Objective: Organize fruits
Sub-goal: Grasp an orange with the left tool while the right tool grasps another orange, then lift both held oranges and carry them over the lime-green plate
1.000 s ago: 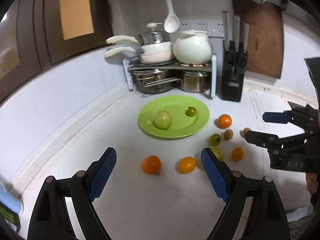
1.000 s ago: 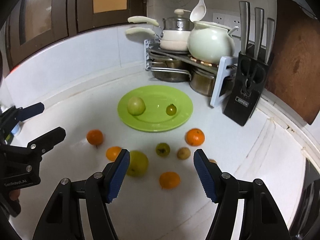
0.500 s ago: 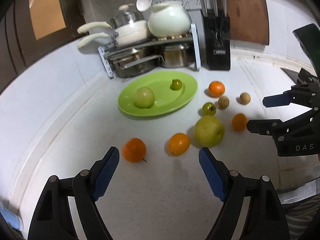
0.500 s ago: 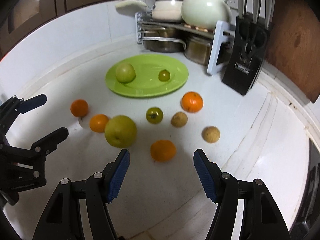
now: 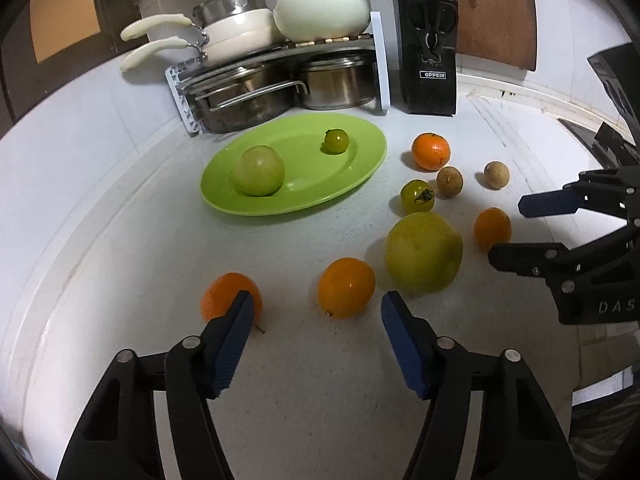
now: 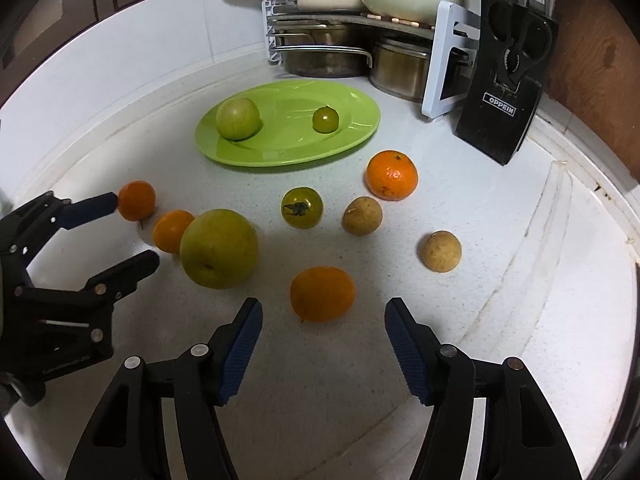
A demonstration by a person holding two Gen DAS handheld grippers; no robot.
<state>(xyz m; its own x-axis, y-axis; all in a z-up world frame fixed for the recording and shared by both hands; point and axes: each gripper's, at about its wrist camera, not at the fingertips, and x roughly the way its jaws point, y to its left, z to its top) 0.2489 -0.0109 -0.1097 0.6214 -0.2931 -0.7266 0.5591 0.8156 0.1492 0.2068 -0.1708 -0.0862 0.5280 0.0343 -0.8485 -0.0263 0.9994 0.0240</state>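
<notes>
A green plate (image 5: 304, 196) (image 6: 280, 152) holds a pale green apple (image 5: 259, 171) (image 6: 237, 118) and a small green tomato (image 5: 335, 141) (image 6: 325, 119). Loose fruit lies on the white counter in front of it. My left gripper (image 5: 316, 308) (image 6: 132, 232) is open, just short of an orange (image 5: 346, 287) (image 6: 173, 231), with another orange (image 5: 228, 296) (image 6: 137, 201) at its left finger. My right gripper (image 6: 322, 312) (image 5: 516, 232) is open, just short of an orange (image 6: 322, 294) (image 5: 492, 229). A large yellow-green fruit (image 5: 424, 253) (image 6: 219, 248) lies between them.
A green tomato (image 6: 301, 207), two brown round fruits (image 6: 362, 216) (image 6: 441, 251) and a bigger orange (image 6: 391, 175) lie right of the plate. A pot rack (image 5: 280, 76) and black knife block (image 5: 430, 60) stand at the back wall.
Both grippers have moved down and forward toward the loose fruit, which now looks larger and closer. Both jaws stay open. No fruit has moved.
</notes>
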